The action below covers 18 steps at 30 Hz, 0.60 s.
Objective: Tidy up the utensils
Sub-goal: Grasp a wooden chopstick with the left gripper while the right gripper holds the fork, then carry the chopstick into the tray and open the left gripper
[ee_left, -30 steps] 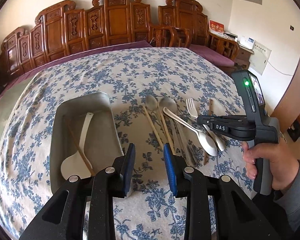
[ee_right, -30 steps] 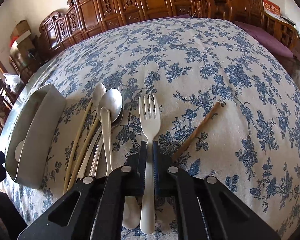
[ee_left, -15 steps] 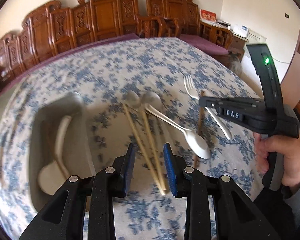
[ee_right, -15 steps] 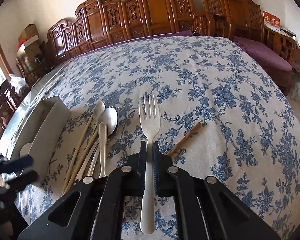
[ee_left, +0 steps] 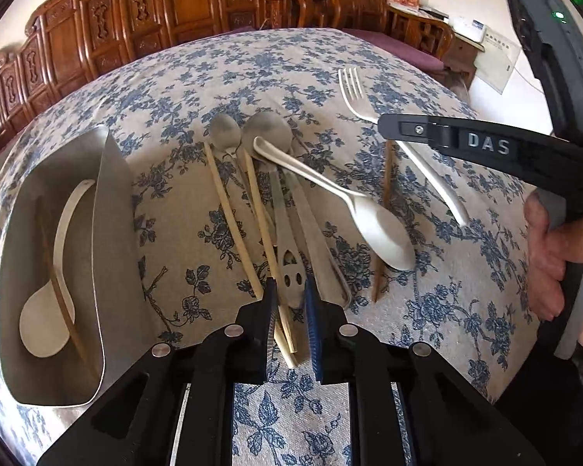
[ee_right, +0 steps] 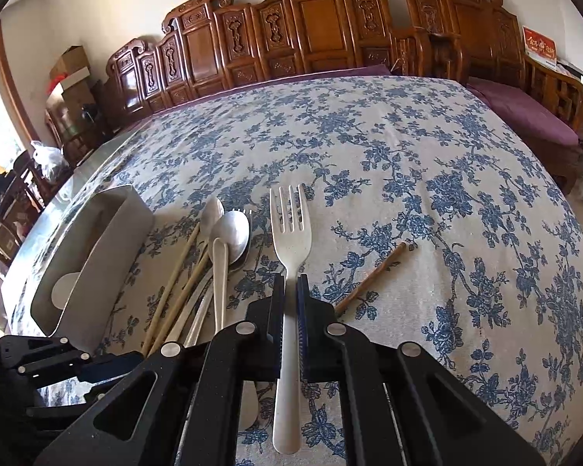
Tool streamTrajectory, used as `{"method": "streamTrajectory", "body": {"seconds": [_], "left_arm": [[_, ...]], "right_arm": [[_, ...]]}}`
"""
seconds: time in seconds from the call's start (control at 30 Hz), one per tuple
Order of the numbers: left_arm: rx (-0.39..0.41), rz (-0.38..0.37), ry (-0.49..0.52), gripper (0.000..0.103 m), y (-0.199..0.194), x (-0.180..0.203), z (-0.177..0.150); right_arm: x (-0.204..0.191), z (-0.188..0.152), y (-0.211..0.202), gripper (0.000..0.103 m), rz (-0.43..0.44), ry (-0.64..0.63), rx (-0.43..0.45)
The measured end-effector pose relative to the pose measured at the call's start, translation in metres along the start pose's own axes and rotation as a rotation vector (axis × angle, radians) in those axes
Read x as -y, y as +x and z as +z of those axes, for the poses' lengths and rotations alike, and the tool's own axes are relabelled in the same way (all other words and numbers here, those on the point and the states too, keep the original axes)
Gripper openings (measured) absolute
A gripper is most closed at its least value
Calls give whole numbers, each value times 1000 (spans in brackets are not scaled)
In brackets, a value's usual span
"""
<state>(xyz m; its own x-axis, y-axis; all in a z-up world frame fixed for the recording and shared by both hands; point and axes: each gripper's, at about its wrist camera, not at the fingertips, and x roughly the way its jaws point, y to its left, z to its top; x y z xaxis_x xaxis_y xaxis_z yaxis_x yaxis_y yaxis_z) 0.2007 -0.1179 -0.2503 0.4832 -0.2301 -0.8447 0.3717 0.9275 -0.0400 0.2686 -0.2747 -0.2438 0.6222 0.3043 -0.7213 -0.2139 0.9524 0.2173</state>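
The right gripper was clamped tight on the white fork, handle squeezed between the pads, tines pointing away, the whole fork lifted clear of the floral tablecloth. A hand was wrapped round that gripper's handle at the right edge of the left wrist view.

Down came the left gripper over the near ends of the two pale chopsticks, its jaws closing with those ends and the tip of a metal handle between them; the pads did not plainly press on anything.

Beside the chopsticks lay the metal spoons, with a white spoon slanted across them and a brown chopstick just to the right.

At far left sat the metal tray, already holding a white ladle and a second brown stick.
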Motion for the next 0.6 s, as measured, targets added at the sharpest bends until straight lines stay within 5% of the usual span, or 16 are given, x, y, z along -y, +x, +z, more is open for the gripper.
{"method": "streamTrajectory", "body": {"seconds": [0.6], "left_arm": [[48,53,0,4,-22,-6,-1]], "right_arm": [[-15,-1,-2,8,17,-23,2]]}}
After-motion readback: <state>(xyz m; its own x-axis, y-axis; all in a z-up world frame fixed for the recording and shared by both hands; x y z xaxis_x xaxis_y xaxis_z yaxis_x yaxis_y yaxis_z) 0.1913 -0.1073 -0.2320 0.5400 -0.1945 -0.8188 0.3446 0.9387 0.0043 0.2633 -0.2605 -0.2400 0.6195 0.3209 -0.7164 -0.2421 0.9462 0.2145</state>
